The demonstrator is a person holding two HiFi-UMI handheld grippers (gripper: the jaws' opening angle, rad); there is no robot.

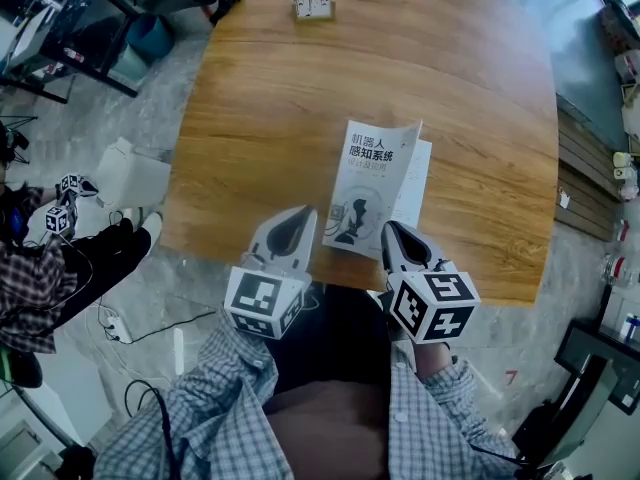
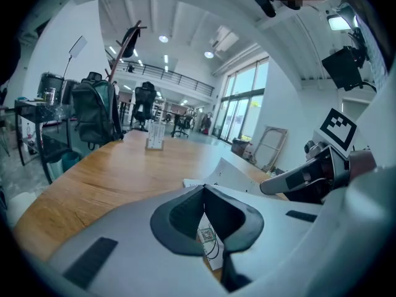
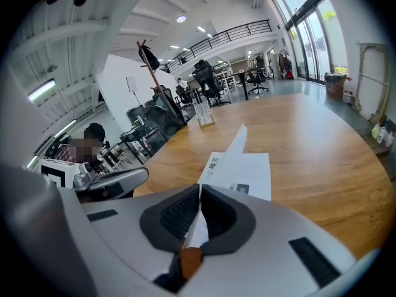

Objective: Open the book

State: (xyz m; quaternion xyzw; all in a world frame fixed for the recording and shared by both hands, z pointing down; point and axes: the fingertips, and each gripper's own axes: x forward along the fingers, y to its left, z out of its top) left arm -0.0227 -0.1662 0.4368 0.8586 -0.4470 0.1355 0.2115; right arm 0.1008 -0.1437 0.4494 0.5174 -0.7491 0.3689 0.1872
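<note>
In the head view, the book lies just below the middle of the wooden worktop. It is a thin paperback with a printed cover, and white inner pages show along its right edge. It looks light and floppy, so the cover will likely bend rather than swing stiffly, and the whole book may slide on the smooth wood unless the spine side is pinned. The free lower right corner looks like the best place to take hold. The right gripper sits at that corner and the left gripper just beside the lower left edge. Both bodies cover the book's bottom edge, so contact cannot be read here.

In the left gripper view, the fingers meet at their tips. A printed piece of the book shows in the gap below them. Whether they pinch it or only sit over it is unclear.

In the right gripper view, the fingers are closed on a sheet of the book, which rises curling towards the upper middle of the frame. The pinched corner vanishes between the pads, so how many sheets are caught cannot be told.
</note>
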